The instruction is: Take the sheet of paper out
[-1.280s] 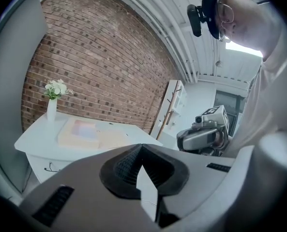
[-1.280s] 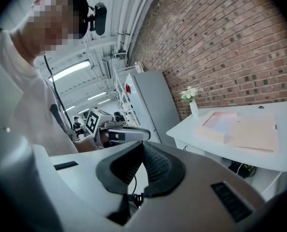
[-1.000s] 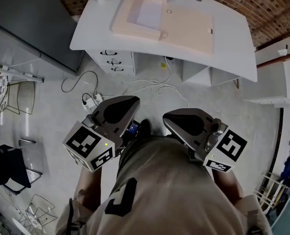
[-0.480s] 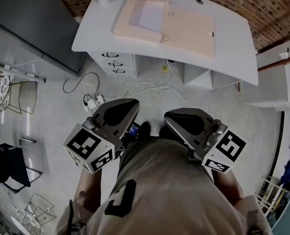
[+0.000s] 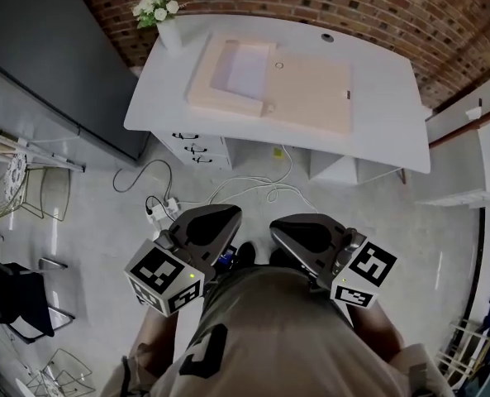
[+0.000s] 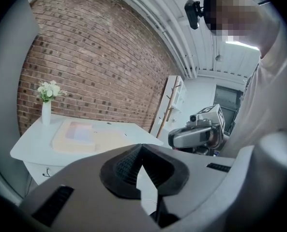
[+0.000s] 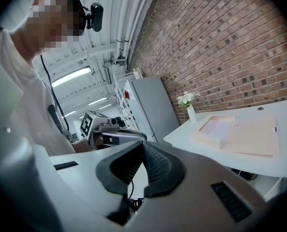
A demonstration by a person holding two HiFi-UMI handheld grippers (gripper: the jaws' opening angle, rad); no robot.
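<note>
On a white desk (image 5: 377,135) ahead lies an open flat beige box (image 5: 265,85). Its tray is at the left and holds a pale sheet of paper (image 5: 241,66); the lid lies open to the right. The box also shows far off in the left gripper view (image 6: 83,135) and the right gripper view (image 7: 235,135). My left gripper (image 5: 221,213) and right gripper (image 5: 287,223) are held side by side at waist height, well short of the desk and pointing toward it. Both are shut and hold nothing, with the tips meeting in the left gripper view (image 6: 141,146) and the right gripper view (image 7: 142,143).
A white vase of flowers (image 5: 164,11) stands at the desk's far left corner against the brick wall. Drawers (image 5: 197,135) sit under the desk, with cables (image 5: 253,151) and a power strip (image 5: 156,214) on the floor in front. A dark cabinet (image 5: 46,64) and wire chairs (image 5: 17,188) are at left.
Both grippers have drifted a little toward the desk and closer together. The head view has shifted, so the desk sits lower in it and the vase and wall now show.
</note>
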